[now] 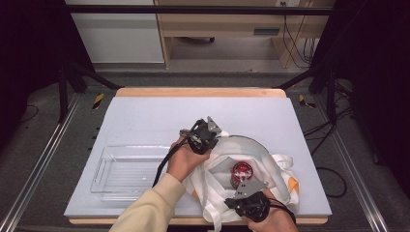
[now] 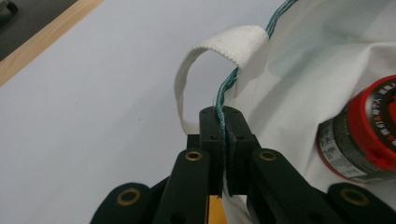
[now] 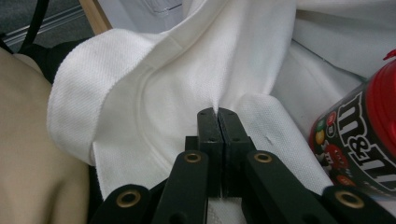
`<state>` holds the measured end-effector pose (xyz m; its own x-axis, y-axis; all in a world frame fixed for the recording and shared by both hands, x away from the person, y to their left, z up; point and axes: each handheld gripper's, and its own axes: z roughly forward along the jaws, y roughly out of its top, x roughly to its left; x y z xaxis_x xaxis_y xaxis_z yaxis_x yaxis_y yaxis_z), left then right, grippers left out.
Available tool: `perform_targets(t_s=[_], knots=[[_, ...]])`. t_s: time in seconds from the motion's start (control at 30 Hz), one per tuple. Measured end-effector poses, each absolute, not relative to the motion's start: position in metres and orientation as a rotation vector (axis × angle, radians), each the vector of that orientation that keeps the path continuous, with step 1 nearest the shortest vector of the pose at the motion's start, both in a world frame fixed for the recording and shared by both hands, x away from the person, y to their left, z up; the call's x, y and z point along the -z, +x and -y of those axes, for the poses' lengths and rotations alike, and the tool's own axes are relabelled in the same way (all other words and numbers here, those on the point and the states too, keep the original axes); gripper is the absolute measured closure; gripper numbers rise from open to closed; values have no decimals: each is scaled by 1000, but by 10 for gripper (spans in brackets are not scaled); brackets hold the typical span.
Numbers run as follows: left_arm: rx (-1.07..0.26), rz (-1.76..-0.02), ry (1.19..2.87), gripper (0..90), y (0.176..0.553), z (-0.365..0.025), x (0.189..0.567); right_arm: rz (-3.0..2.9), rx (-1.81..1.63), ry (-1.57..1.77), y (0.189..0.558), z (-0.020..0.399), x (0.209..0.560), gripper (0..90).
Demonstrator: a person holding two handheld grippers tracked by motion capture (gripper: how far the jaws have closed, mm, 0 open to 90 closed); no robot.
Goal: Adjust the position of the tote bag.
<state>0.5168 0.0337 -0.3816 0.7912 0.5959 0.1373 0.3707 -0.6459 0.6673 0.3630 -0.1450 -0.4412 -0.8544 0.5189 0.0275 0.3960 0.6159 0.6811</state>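
A white cloth bag [image 1: 270, 164] lies open on the table's right half, with a red-lidded candy can [image 1: 241, 172] lying inside it. My left gripper [image 1: 212, 141] is at the bag's far-left rim, shut on the green-stitched edge [image 2: 223, 100] beside a white strap loop [image 2: 224, 46]; the can [image 2: 362, 135] shows to its right. My right gripper [image 1: 244, 186] is at the bag's near rim, shut on a fold of white fabric [image 3: 187, 84], with the can [image 3: 362, 135] just right of its jaws.
A clear plastic tray [image 1: 126, 170] sits on the white mat [image 1: 159, 116] to the left of the bag. The table's wooden front edge [image 1: 145, 221] runs below both hands. A cream sleeve [image 1: 145, 208] reaches in from the bottom.
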Motion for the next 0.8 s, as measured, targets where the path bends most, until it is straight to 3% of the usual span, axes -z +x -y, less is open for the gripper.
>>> perform_targets(t_s=[0.47,0.8], knots=[[-467,-751,2366,867,528,-28,395,-2671,-1073,791,357,142,457,883],[-488,-659,2316,700,496,-36,373,-2616,-1128,789,357,149,437,721]])
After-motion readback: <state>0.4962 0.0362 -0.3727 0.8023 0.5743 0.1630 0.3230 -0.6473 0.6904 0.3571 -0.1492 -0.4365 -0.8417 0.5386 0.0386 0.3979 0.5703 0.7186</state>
